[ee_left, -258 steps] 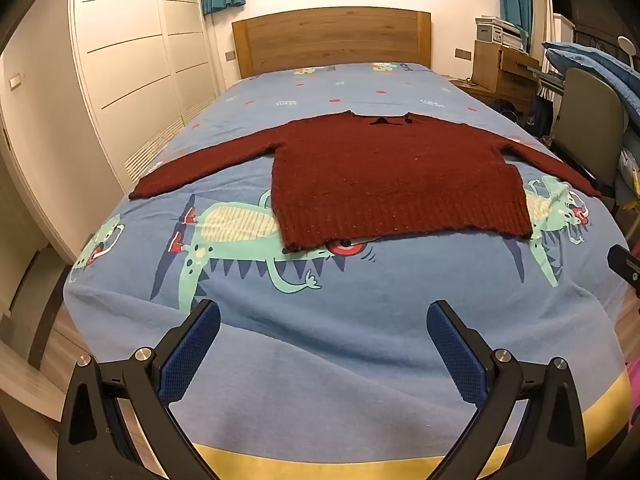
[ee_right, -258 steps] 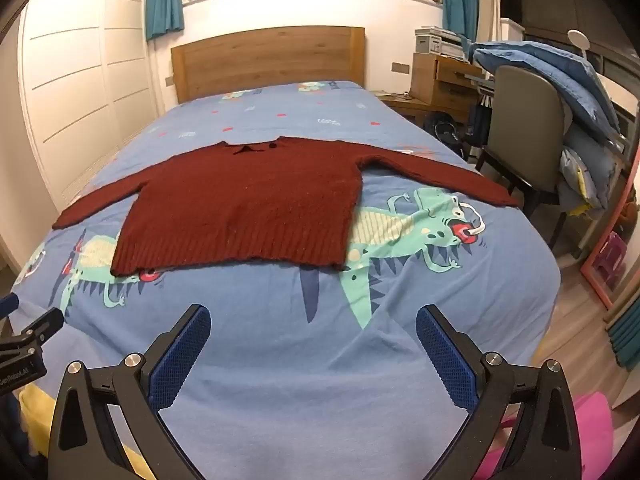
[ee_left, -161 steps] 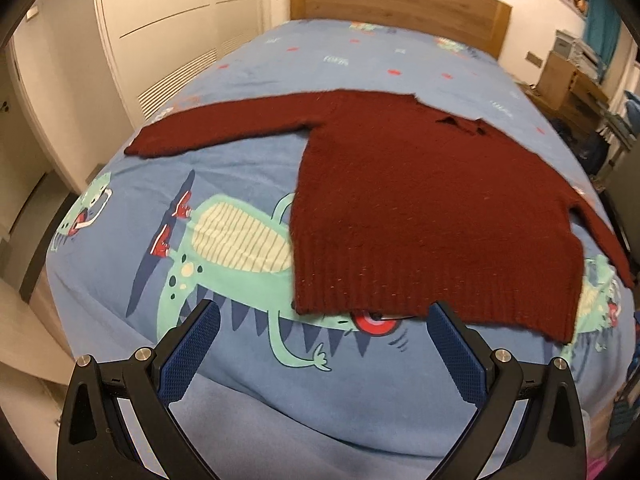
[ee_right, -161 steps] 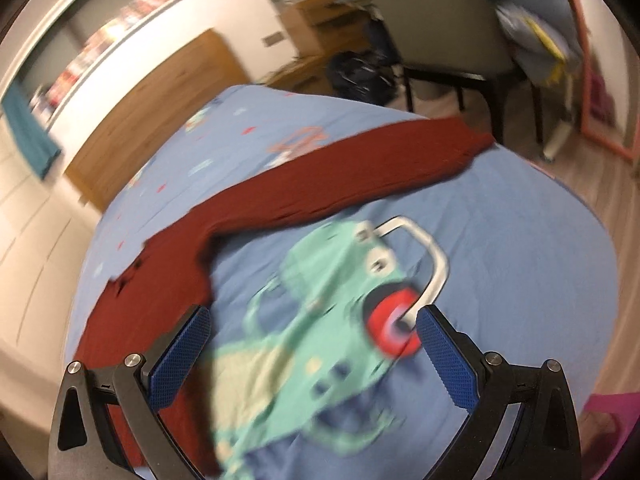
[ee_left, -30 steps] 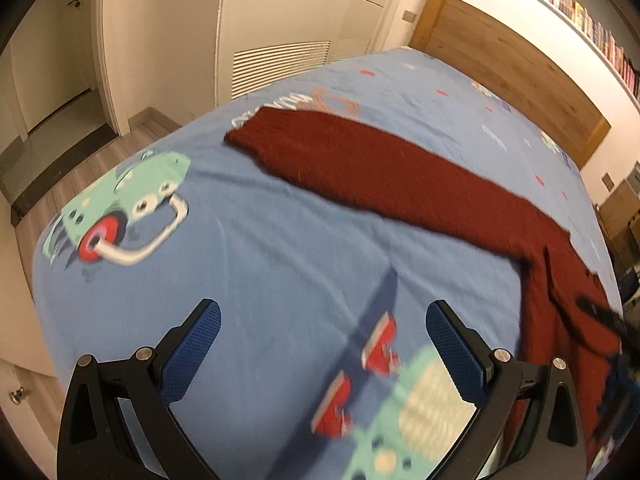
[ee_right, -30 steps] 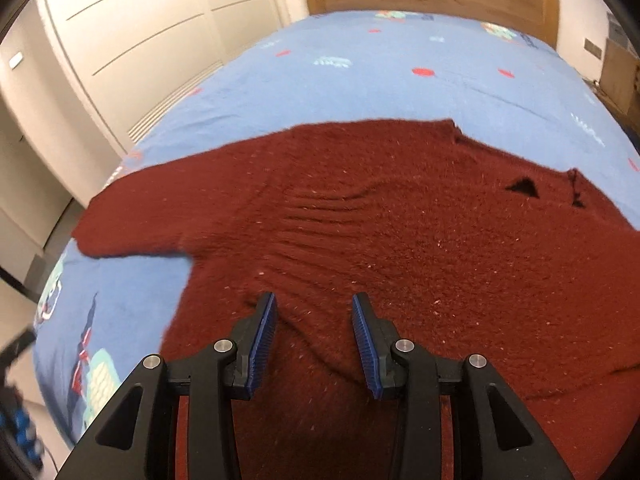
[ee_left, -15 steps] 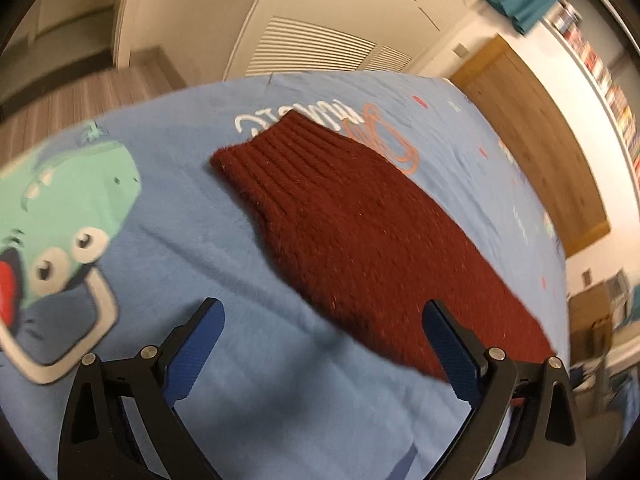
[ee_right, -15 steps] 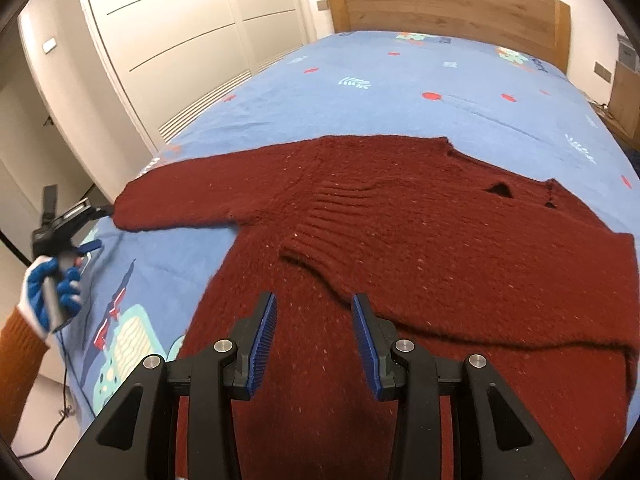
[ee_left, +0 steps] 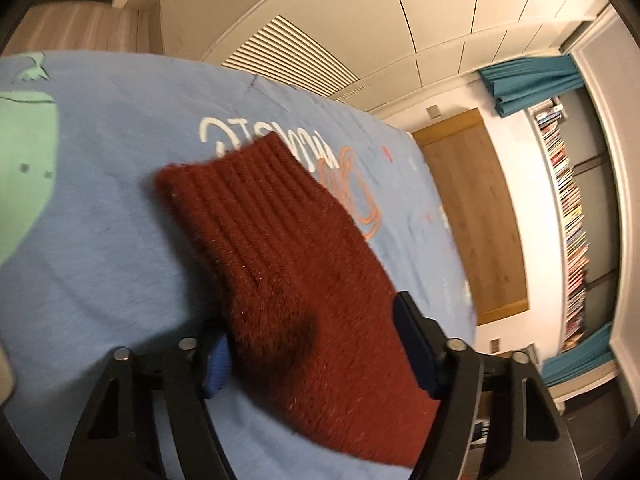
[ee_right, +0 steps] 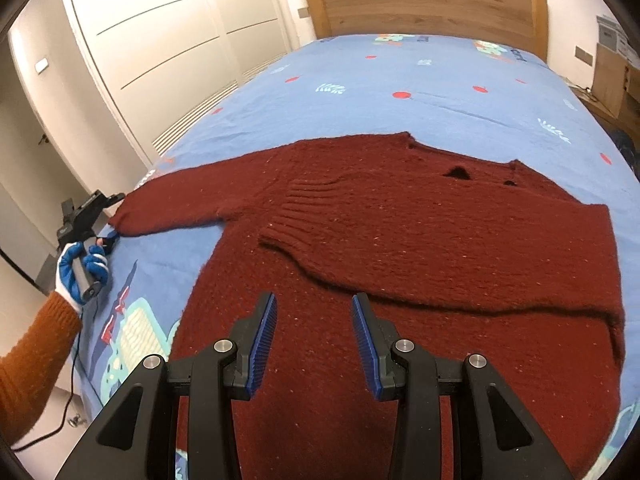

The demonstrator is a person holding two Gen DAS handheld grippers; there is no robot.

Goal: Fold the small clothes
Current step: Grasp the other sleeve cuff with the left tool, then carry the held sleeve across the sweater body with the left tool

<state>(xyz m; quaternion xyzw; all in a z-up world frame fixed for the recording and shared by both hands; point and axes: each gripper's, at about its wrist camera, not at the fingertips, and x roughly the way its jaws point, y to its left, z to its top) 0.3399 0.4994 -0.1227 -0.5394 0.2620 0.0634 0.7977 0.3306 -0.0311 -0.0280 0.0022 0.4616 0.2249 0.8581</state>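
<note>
My left gripper (ee_left: 316, 344) jaws, just closing, straddle the sweater (ee_right: 420, 248) cuff (ee_left: 240, 184); my right gripper (ee_right: 314, 336) hovers narrow, empty.

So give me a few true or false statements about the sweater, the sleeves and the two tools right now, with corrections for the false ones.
1. The dark red sweater lies on a blue bed cover. True.
2. Both sleeves are stretched straight out. False: the right sleeve is already folded across the body; only the left sleeve lies stretched out.
3. The left sleeve's cuff sits between the left tool fingers. True; the jaws have just been closing around it.
4. The right tool is gripping the sweater's hem. False: nothing is between its fingers, and it is above the body.
5. The sweater is green. False: it is dark red.
</note>
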